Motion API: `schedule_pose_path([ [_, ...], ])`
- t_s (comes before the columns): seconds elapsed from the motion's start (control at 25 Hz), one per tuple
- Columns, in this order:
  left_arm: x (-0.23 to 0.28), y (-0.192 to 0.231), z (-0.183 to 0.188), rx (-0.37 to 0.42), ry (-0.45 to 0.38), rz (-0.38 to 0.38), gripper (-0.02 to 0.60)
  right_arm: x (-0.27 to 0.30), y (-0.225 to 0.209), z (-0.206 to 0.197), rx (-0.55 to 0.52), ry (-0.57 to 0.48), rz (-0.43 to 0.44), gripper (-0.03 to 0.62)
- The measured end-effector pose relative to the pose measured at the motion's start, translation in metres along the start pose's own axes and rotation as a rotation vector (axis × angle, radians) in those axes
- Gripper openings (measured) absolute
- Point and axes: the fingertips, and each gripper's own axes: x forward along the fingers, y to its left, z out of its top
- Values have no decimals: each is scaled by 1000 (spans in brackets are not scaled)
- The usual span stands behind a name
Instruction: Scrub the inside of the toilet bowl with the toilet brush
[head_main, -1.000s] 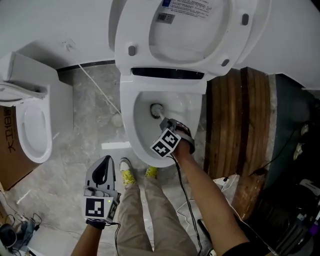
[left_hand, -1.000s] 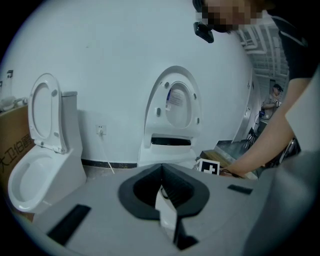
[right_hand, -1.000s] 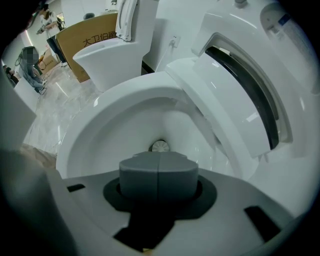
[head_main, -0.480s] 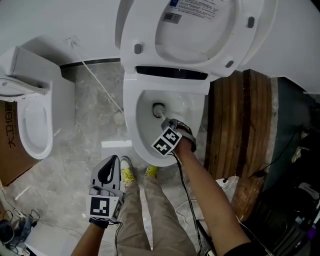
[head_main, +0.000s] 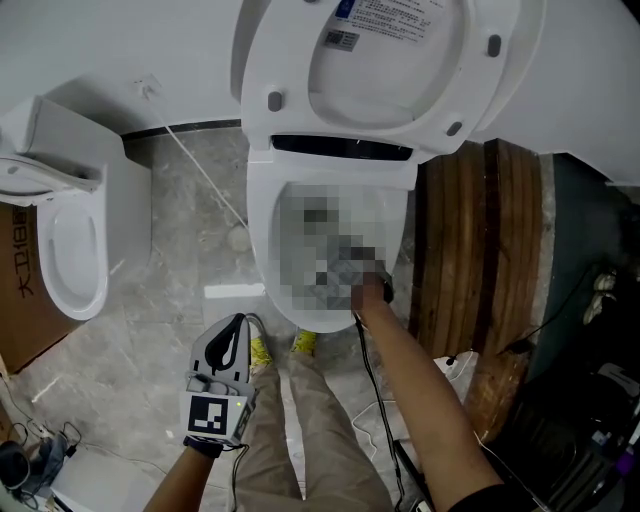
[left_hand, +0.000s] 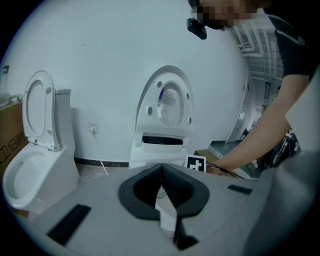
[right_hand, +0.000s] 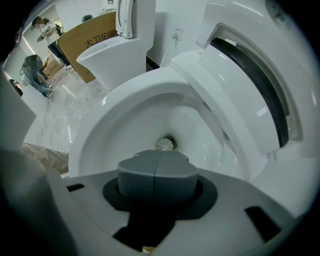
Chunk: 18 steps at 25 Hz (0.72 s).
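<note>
Hanging low beside the person's trouser leg (head_main: 300, 430), the left gripper (head_main: 238, 322) points forward over the grey floor (head_main: 150, 330). Its dark fingers (left_hand: 184, 192) meet at the tips and carry nothing; the looped gap behind the tips shows only floor. Left arm bent, idle, well apart from the work. Right forearm (head_main: 410, 390) reaches forward and down, wrist dipped over the front rim of the toilet bowl (head_main: 258, 255). The right gripper (right_hand: 154, 162) sits inside the bowl, aimed at the outlet. Its grey fingers (right_hand: 135, 177) are pressed fully together along a centre seam. The toilet brush (right_hand: 165, 144) shows only as a pale round head just past the tips, down at the drain opening. Its handle is hidden behind the fingers, so the clamp on it is inferred, not seen. Judgement on handling: light; probably a stiff plastic shaft with springy bristles, slick when wet. Porcelain is hard and smooth, so the head will likely skate unless pressed. Best hold is on the shaft, well back from the head, square between the fingers to stop it twisting. Beyond the bowl, the seat and lid (head_main: 390, 60) stand raised against the white wall. Off left, a second toilet (head_main: 60, 250) and a cardboard box (head_main: 12, 280); off right, wooden boards (head_main: 470, 250).
</note>
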Motion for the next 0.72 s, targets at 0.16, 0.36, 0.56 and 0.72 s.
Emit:
schedule_pose_path([
  [0.16,0,-3,0,15,2,-12,9,-4,2,-1,0,-4,0,155],
  [0.36,-1,-5,6,23,-12,-15,9,-10,4,-4,-1,-6,4,153],
  [0.56,-3,-9,10,30,-18,-21,9,-18,7,-6,5,-5,3,155],
  [0.72,-4,-14,14,35,-26,-29,9,-28,10,-12,41,-24,2,155],
])
